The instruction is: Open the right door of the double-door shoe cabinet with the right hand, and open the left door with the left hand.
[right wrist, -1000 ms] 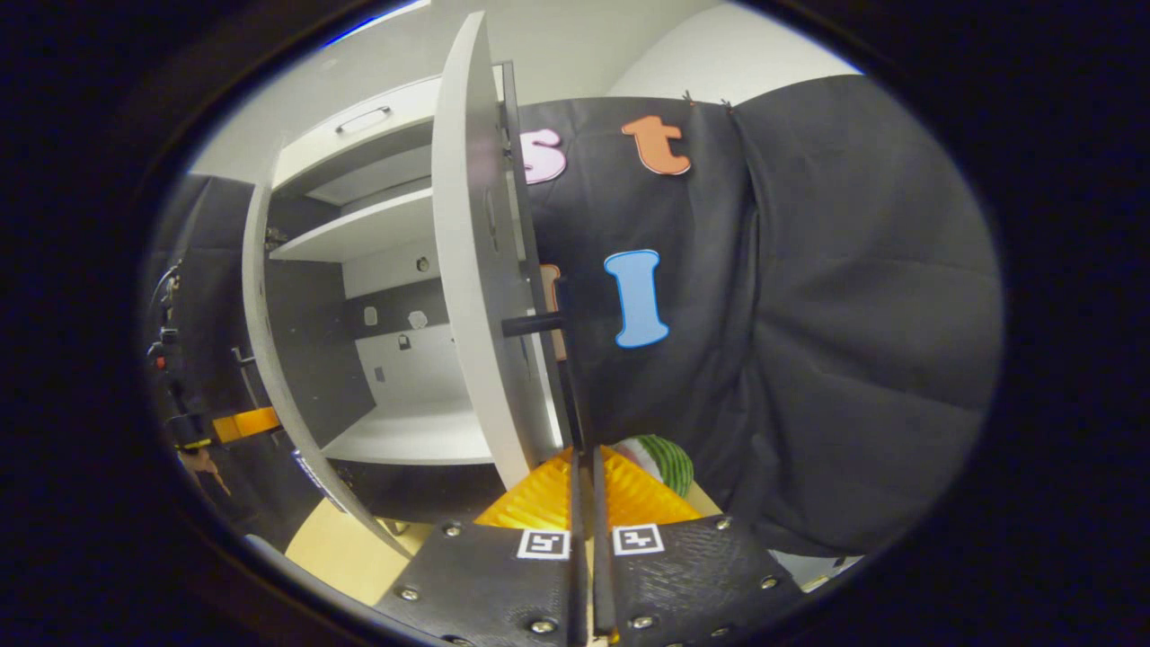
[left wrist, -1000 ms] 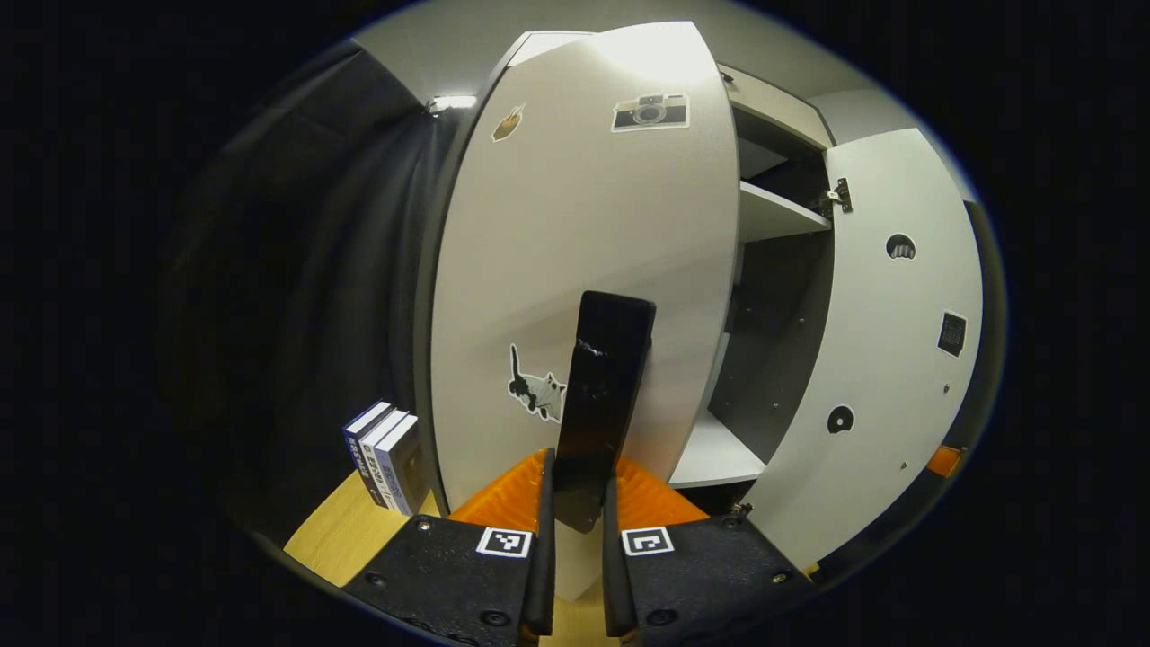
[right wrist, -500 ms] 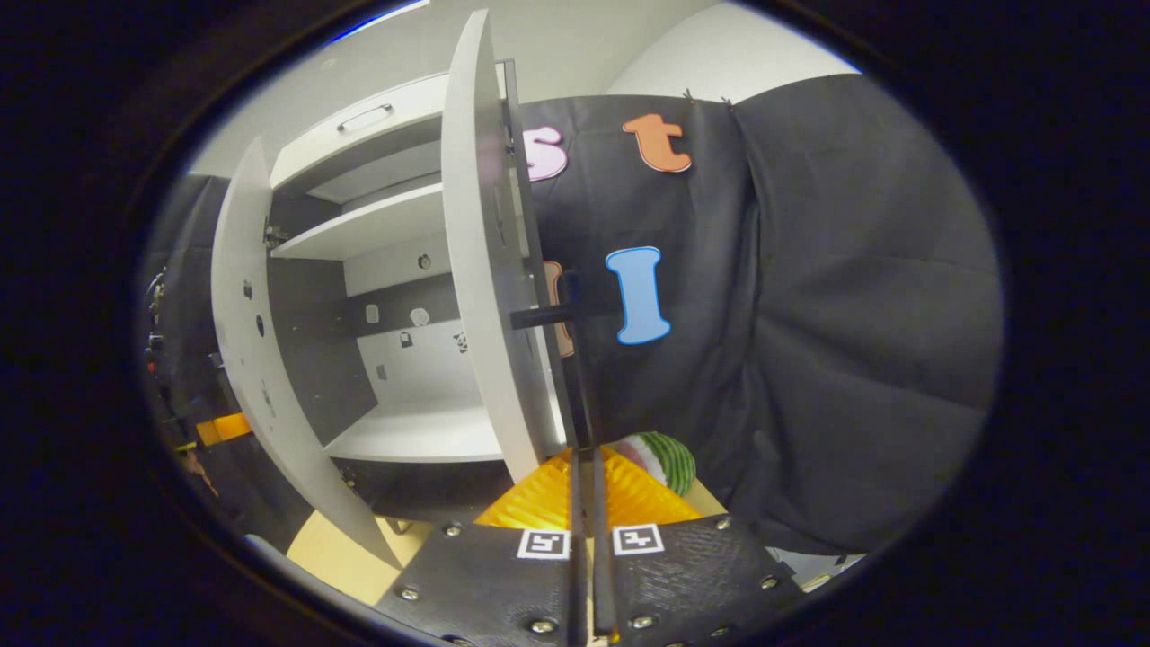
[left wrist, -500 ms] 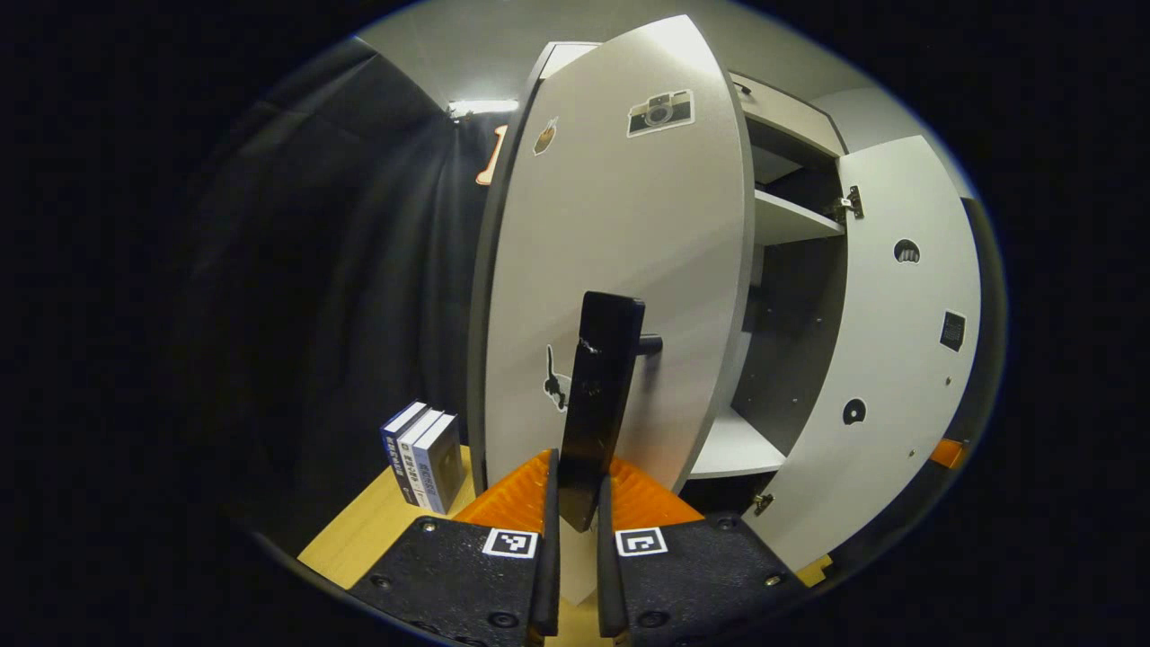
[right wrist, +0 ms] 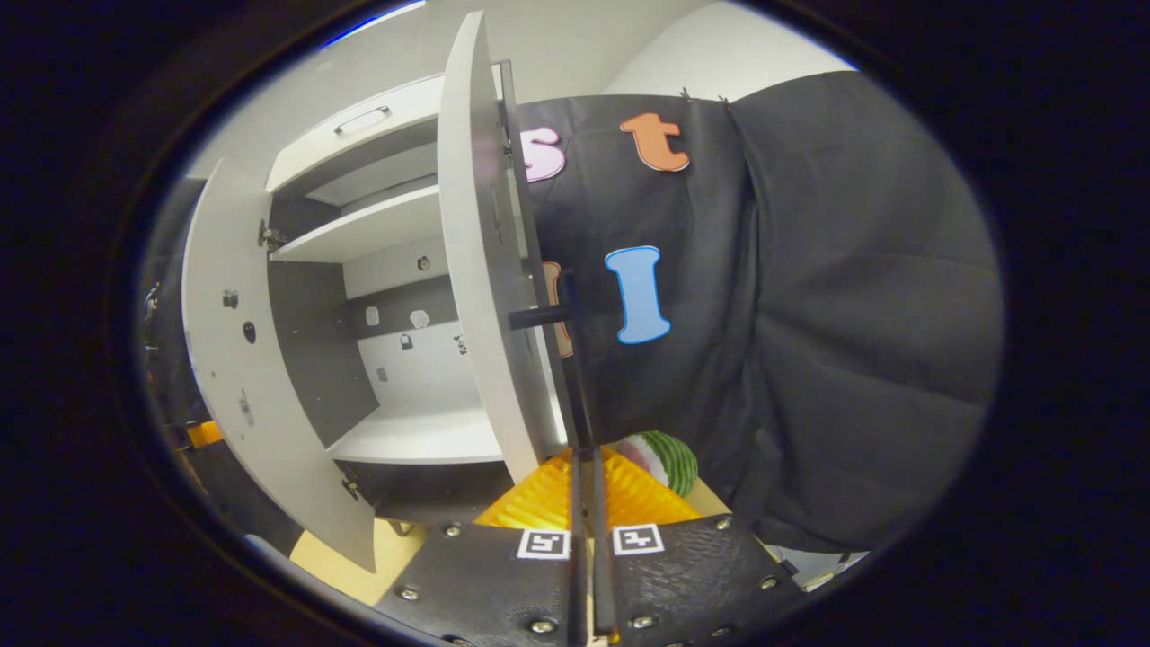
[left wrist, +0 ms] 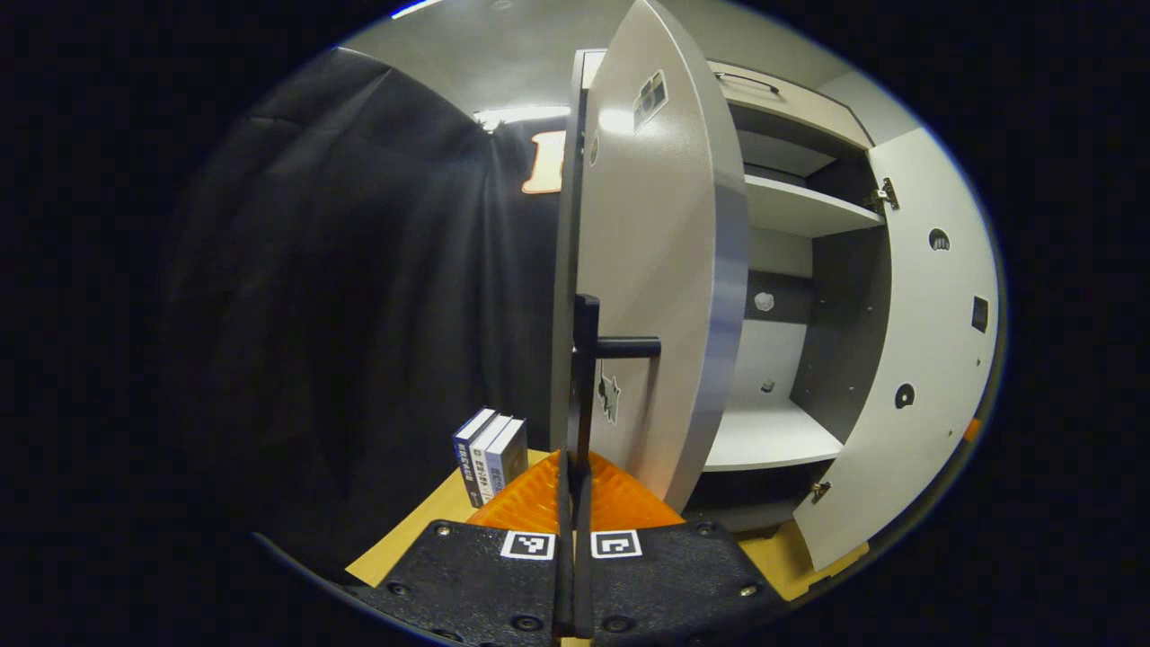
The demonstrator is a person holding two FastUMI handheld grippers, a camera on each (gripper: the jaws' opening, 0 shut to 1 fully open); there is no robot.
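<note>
- Now both doors of the shoe cabinet (right wrist: 395, 135) stand wide open on the wooden table (left wrist: 404, 539).
- The left gripper (left wrist: 573, 503) has its two fingers squeezed tight on the thin black handle (left wrist: 586, 359) of the left door (left wrist: 665, 270).
- The right gripper (right wrist: 588, 503) pinches the black bar handle (right wrist: 575, 359) of the right door (right wrist: 476, 270) the same way.
- Three books (left wrist: 490, 454) stand just beside the left door.
- A striped green ball (right wrist: 665, 458) sits near the right door.
- White shelves (right wrist: 422, 431) show inside.

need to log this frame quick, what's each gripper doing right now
Left gripper: shut on the black bar handle of the white left door.
Right gripper: shut on the thin black handle of the white right door.
</note>
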